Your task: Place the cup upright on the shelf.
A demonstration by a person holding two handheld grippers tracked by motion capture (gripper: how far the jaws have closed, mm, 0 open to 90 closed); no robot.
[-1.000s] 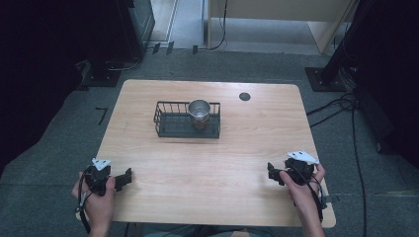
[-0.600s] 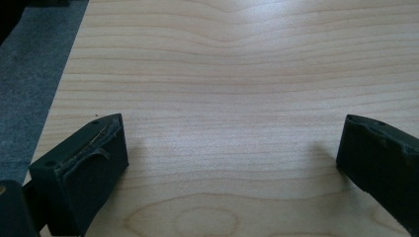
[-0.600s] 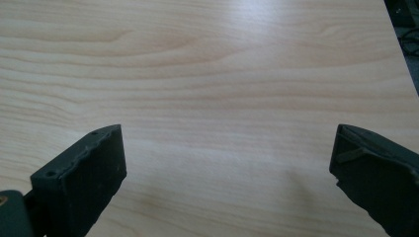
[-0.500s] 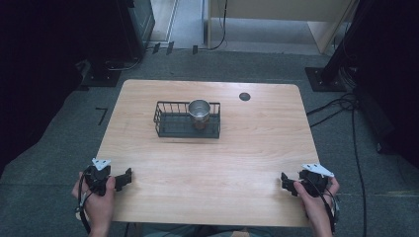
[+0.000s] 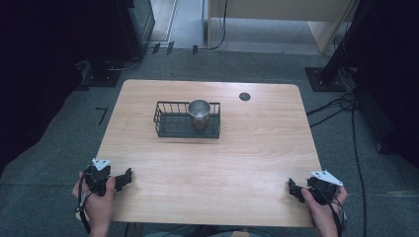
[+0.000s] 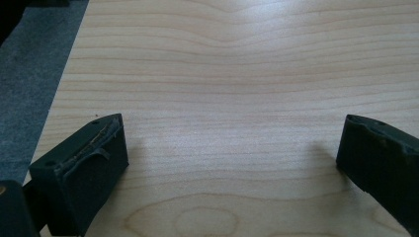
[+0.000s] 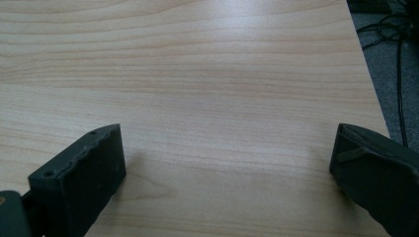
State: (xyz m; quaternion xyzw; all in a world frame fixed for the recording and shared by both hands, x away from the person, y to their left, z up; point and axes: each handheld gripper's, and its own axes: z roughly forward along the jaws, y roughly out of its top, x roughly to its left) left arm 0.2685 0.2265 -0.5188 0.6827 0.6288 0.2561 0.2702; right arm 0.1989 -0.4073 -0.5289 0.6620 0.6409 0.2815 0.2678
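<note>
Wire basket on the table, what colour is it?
Black; the wire basket shows best in the high view.

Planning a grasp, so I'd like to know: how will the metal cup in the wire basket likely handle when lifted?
The metal cup looks rigid and probably light. Its shiny wall may be slippery between jaws. Standing upright in the wire basket, it could tip against the wires if nudged.

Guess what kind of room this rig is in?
Probably a lab or recording studio, not a home: a bare wooden table on grey carpet, black curtains at the sides, loose cables across the floor. On the table stand a wire basket and metal cup.
</note>
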